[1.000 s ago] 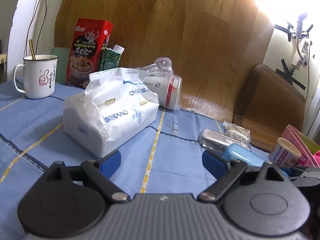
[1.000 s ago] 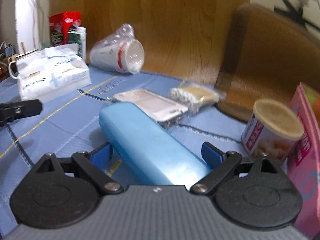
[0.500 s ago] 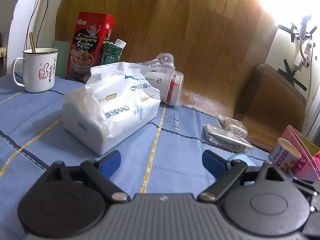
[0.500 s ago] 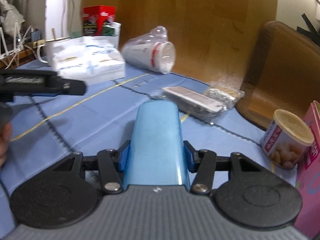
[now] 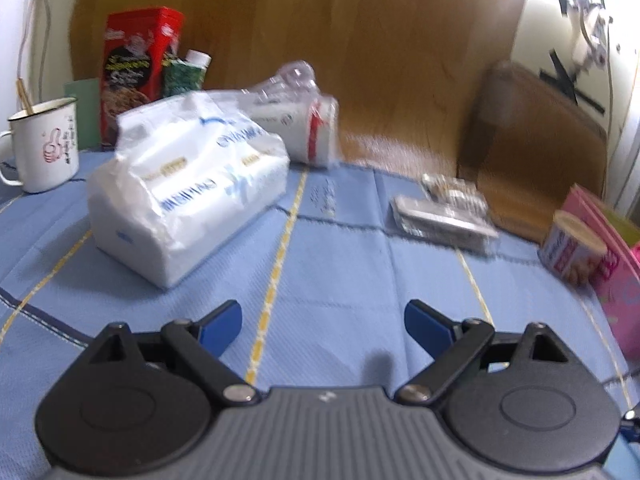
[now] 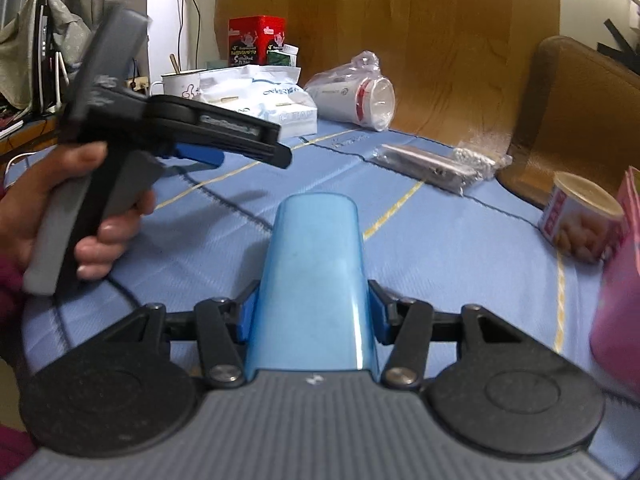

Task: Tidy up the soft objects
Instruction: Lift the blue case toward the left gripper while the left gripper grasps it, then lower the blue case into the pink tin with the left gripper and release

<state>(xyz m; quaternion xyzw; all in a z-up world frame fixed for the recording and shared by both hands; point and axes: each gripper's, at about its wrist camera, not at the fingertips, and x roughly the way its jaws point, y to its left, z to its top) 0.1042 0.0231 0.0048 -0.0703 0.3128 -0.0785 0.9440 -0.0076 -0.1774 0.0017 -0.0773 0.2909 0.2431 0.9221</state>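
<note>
My right gripper (image 6: 312, 312) is shut on a long light-blue case (image 6: 316, 272) and holds it above the blue tablecloth (image 6: 440, 248), pointing away from me. My left gripper (image 5: 322, 324) is open and empty, a little above the cloth; in the right wrist view it (image 6: 224, 140) is held in a hand at the left. A white soft tissue pack (image 5: 184, 184) lies ahead and left of the left gripper and shows far back in the right wrist view (image 6: 260, 100). A bagged stack of paper cups (image 5: 296, 120) lies on its side behind it.
A white mug (image 5: 44, 144), a red tin (image 5: 136, 68) and a green carton (image 5: 184, 76) stand at the back left. A clear packet (image 5: 440, 216) lies mid-right. A small can (image 5: 568, 248) and a pink box (image 5: 616, 272) stand at the right. A brown chair back (image 5: 532, 148) rises behind.
My right gripper closed on the blue case and lifted it off the cloth. My left gripper has risen and turned slightly right; the case is gone from its view.
</note>
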